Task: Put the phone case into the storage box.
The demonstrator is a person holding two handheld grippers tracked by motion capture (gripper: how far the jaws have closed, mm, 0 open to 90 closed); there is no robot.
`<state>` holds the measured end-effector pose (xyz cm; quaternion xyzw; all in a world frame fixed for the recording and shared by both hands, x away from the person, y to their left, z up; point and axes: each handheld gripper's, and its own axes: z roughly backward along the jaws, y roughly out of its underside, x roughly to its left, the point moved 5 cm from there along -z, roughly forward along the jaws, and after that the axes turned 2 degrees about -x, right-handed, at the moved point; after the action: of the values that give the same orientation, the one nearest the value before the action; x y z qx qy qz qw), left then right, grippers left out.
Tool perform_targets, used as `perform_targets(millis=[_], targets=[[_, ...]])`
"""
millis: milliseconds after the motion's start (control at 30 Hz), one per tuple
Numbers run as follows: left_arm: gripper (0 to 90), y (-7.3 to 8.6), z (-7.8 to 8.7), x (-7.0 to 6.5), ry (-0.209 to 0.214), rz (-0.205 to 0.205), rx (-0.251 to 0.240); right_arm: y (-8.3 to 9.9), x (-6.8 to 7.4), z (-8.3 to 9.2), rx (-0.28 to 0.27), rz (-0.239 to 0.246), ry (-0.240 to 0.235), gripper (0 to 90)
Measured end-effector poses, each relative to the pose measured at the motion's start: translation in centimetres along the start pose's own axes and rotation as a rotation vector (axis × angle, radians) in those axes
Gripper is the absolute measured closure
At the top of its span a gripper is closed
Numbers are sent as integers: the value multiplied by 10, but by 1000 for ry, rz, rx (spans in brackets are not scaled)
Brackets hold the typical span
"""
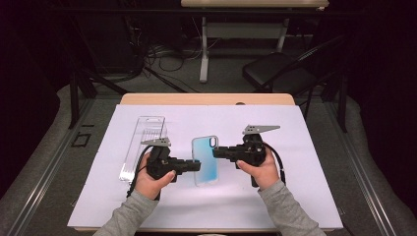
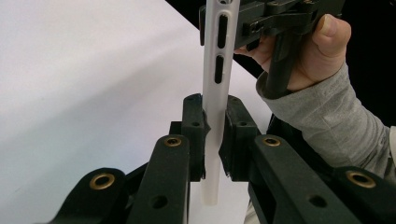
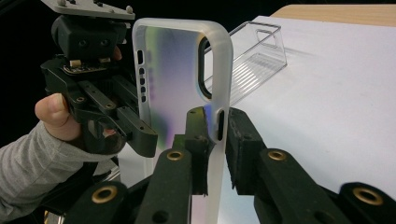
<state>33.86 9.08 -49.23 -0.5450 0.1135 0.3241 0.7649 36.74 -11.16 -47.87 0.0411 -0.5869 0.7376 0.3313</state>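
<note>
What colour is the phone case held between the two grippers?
Translucent frosted phone case with a light blue, iridescent tint; the right gripper view shows it best.

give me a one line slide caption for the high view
Two hand-held grippers, left gripper and right gripper, clamp opposite edges of a translucent phone case above a white mat.

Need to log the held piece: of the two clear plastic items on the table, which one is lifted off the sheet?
The blue-tinted phone case, held upright between both tongs. The clear packaging tray lies flat on the white sheet, untouched.

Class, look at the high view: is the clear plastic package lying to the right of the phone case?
No, the clear plastic package lies left of the phone case.
</note>
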Motion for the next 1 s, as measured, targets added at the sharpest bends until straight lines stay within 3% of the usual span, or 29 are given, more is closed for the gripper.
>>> perform_targets(millis=[1000], targets=[[815, 0, 1, 0, 9, -3, -2, 0, -2, 2, -4, 9, -36, 825]])
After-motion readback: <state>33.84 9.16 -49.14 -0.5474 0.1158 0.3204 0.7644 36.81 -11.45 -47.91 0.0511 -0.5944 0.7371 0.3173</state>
